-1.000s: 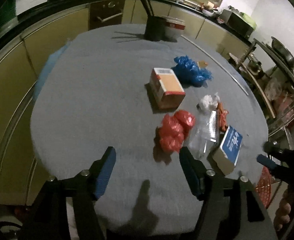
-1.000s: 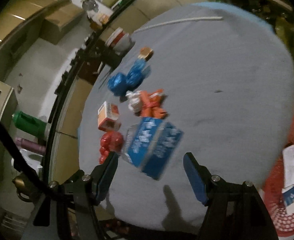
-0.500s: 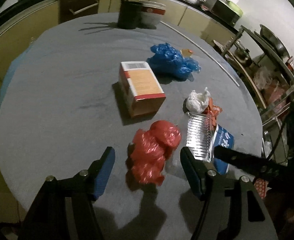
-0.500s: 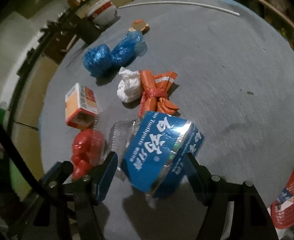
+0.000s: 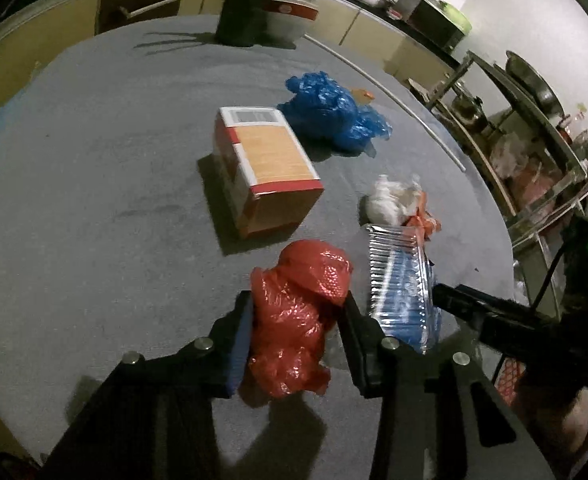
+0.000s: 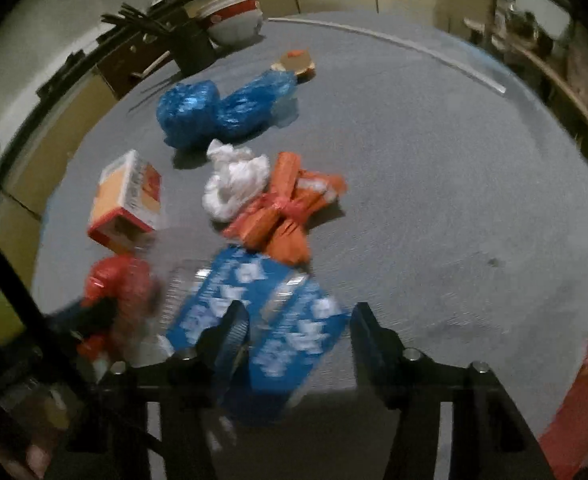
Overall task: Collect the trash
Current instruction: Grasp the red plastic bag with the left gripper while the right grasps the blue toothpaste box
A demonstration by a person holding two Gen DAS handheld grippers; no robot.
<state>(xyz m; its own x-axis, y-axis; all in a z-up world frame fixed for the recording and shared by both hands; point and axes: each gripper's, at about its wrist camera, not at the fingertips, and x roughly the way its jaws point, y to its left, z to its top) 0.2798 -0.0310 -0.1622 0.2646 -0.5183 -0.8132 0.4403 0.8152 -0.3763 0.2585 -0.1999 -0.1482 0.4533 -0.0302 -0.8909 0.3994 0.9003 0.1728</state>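
On the grey table (image 5: 94,160) a crumpled red plastic bag (image 5: 297,312) sits between the fingers of my left gripper (image 5: 295,322). The jaws are closing and both pads press into the bag. In the right wrist view my right gripper (image 6: 297,328) is closing too. The near end of a blue box (image 6: 290,332) fills the gap between its pads, and the picture is blurred. The blue box (image 5: 409,312) lies under a clear plastic tray (image 5: 393,264) just right of the red bag. One right finger (image 5: 465,304) shows beside it.
Farther back lie an orange-and-white carton (image 5: 266,168), blue bags (image 5: 329,112), a white wad (image 5: 389,200) and tied orange wrappers (image 6: 290,208). A black pot (image 5: 242,16) and a bowl (image 5: 290,16) stand at the far edge. A red mesh basket (image 6: 585,400) sits off the table's right side.
Both grippers came down onto the trash and their jaws narrowed, the left around the red bag, the right around the blue box. The right view rolled upright.
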